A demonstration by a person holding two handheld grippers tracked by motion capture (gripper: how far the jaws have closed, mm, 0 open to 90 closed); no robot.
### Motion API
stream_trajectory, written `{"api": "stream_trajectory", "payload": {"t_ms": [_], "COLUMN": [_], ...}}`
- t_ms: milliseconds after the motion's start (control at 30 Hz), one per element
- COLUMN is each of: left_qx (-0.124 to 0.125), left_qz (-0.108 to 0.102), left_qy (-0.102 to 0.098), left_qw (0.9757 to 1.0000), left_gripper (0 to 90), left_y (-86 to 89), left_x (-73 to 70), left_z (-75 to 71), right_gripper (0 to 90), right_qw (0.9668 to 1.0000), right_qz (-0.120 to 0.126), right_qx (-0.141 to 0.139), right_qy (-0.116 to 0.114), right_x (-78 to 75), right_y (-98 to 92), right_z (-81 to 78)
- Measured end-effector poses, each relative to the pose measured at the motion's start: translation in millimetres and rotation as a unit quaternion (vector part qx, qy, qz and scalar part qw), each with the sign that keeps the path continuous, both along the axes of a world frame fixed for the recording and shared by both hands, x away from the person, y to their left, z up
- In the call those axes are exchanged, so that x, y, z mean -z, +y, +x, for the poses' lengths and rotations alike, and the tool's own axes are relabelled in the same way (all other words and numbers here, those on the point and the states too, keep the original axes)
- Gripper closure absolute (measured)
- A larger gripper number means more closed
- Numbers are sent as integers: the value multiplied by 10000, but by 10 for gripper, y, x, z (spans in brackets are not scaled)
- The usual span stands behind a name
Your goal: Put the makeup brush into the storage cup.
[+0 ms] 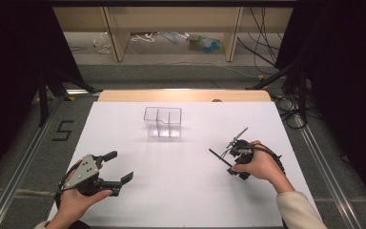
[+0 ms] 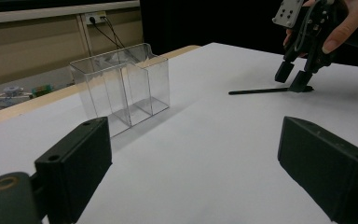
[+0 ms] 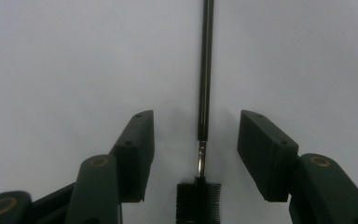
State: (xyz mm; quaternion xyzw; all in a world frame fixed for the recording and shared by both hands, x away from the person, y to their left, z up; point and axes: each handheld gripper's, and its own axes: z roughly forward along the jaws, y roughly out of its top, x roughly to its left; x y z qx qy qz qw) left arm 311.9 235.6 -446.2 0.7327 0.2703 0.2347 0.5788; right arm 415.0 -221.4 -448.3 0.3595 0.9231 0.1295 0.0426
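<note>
On white table, right gripper straddled black brush, jaws unclenched; left gripper gaped, clear of table's left edge.

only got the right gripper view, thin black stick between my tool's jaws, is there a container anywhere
Observer: Yes, a clear divided box stands on the white table, farther back and left of your right tool.
Operator: anything in it
Observer: No, its compartments look empty.
Operator: other tool?
Observer: The left tool is open at the near left, holding nothing.
Operator: is the stick lifted
Observer: No, the black stick lies flat on the table.
</note>
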Motion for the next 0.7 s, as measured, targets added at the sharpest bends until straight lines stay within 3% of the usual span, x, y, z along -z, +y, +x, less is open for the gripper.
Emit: {"api": "stream_trajectory", "payload": {"t_ms": [400,700], "left_qx": [4,7], "left_qz": [14,11], "left_qy": [10,14], "left_qw": [10000,10000], "left_gripper": [96,96], "left_y": [-3,-4], "left_x": [1,1], "left_z": [-1,-3], "right_gripper": [586,740], "right_qw": [9994,9978], "right_qz": [-299,-578], "right_qx": [-14,-179], "right_qy": [196,272], "right_x": [39,35], "right_y": [38,110], "right_z": [59,92]}}
